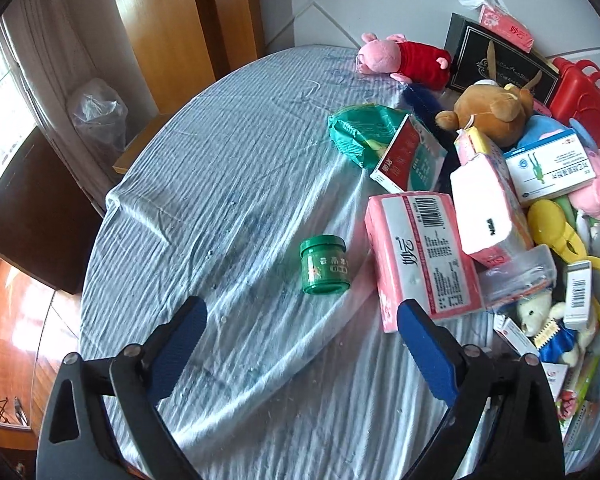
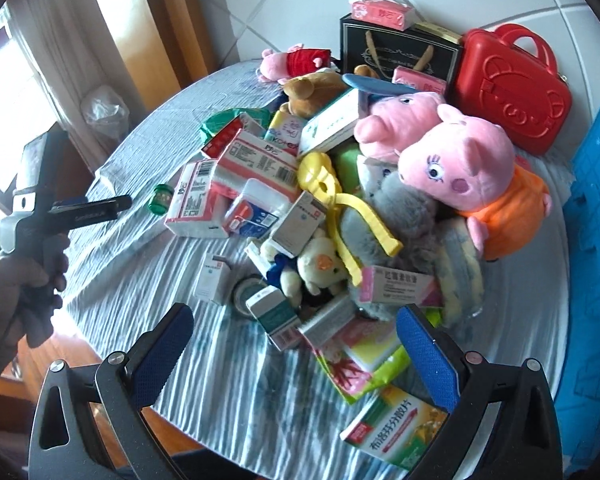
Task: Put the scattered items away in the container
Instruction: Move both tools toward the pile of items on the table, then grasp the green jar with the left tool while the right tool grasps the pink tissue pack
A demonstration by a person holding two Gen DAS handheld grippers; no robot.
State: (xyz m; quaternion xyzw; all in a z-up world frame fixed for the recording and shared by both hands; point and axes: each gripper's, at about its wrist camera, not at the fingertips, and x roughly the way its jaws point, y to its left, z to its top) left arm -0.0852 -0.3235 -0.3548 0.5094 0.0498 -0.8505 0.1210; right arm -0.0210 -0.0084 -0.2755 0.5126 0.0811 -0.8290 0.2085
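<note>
Both tongs hanging wide open & empty over the cluttered worktop (image 1: 228,184).

Left tongs (image 1: 300,320) hovering near green jar (image 1: 325,265), which is standing apart on the cloth just beside a pink tissue pack (image 1: 420,256). Right tongs (image 2: 294,328) pointing at the heap: boxes, plush pigs (image 2: 456,160), much buried, labels mostly unreadable. Blue container (image 2: 592,216) getting cut off at right edge, inside not visible. Hand (image 2: 16,292) in shadow, gripping left handle.

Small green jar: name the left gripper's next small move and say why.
Probably ease the left gripper forward and down over the small green jar. Its fingers are open and empty, and the jar stands alone on the striped blue cloth just ahead.
</note>
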